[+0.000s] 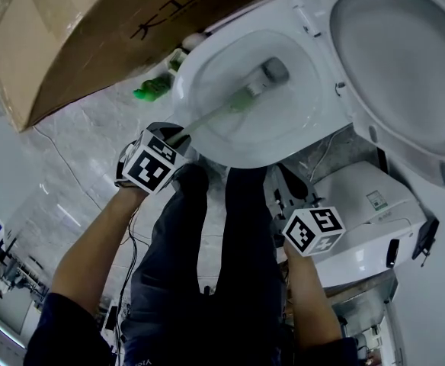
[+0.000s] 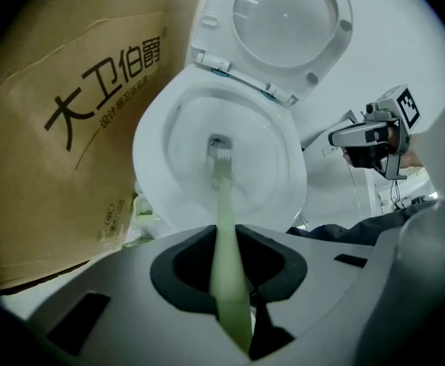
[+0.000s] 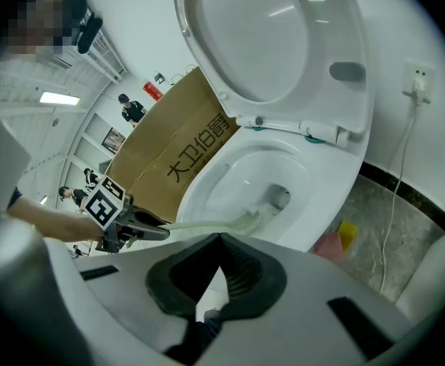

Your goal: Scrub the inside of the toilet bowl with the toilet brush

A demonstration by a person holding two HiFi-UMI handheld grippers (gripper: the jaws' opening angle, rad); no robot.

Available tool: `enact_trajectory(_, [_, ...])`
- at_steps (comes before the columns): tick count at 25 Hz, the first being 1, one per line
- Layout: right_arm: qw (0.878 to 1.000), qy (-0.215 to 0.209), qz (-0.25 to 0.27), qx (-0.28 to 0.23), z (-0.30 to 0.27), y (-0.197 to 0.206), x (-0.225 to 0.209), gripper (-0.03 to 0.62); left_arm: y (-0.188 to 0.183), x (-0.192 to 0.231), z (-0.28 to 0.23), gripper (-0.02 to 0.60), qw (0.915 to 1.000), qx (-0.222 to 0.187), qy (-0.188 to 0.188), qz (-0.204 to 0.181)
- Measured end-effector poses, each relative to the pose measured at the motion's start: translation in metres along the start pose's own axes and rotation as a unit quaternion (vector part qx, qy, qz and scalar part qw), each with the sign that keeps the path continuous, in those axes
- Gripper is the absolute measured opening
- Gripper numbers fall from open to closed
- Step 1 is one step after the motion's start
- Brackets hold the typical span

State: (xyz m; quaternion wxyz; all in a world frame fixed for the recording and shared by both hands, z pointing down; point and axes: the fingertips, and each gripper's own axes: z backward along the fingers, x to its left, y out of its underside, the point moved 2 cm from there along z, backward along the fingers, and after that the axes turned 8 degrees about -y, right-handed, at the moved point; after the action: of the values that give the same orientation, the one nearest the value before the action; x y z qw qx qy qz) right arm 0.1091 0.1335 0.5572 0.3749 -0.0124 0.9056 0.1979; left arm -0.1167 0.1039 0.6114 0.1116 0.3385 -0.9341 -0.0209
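The white toilet bowl (image 1: 238,139) stands with its seat and lid (image 1: 405,67) raised. A pale green toilet brush (image 1: 222,111) reaches down into the bowl, its head (image 1: 257,88) close to the drain. My left gripper (image 1: 178,136) is shut on the brush's handle at the bowl's near rim. In the left gripper view the handle (image 2: 226,280) runs between the jaws to the brush head (image 2: 219,155). My right gripper (image 1: 292,193) hangs to the right of the bowl, shut and empty. The right gripper view shows the bowl (image 3: 245,166), the brush (image 3: 207,223) and the left gripper (image 3: 131,227).
A big cardboard box (image 1: 93,36) leans just left of the toilet. A green object (image 1: 152,90) sits on the floor beside the bowl. A white unit (image 1: 367,212) stands at the right. A cable (image 3: 394,197) hangs from a wall socket; pink and yellow items (image 3: 337,242) lie below.
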Motion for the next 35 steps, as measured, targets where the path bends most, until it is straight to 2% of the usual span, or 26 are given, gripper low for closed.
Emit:
enact_trajectory(7, [1.0, 0.001, -0.001, 0.001, -0.002, -0.007, -0.003, 0.005, -0.003, 0.022, 0.005, 0.094, 0.9998, 0.003, -0.02, 0.009])
enact_trajectory(16, [1.0, 0.005, -0.01, 0.001, -0.003, -0.019, -0.014, 0.005, -0.033, 0.037, 0.0, 0.094, 0.9993, -0.012, -0.033, 0.012])
enact_trajectory(27, [1.0, 0.011, -0.024, -0.006, -0.001, -0.034, -0.03, 0.005, -0.075, 0.04, -0.014, 0.094, 0.9988, -0.033, -0.029, 0.021])
enact_trajectory(35, [0.999, 0.022, -0.037, -0.013, 0.004, -0.038, -0.039, 0.005, -0.094, 0.028, -0.024, 0.094, 0.9988, -0.04, -0.019, 0.022])
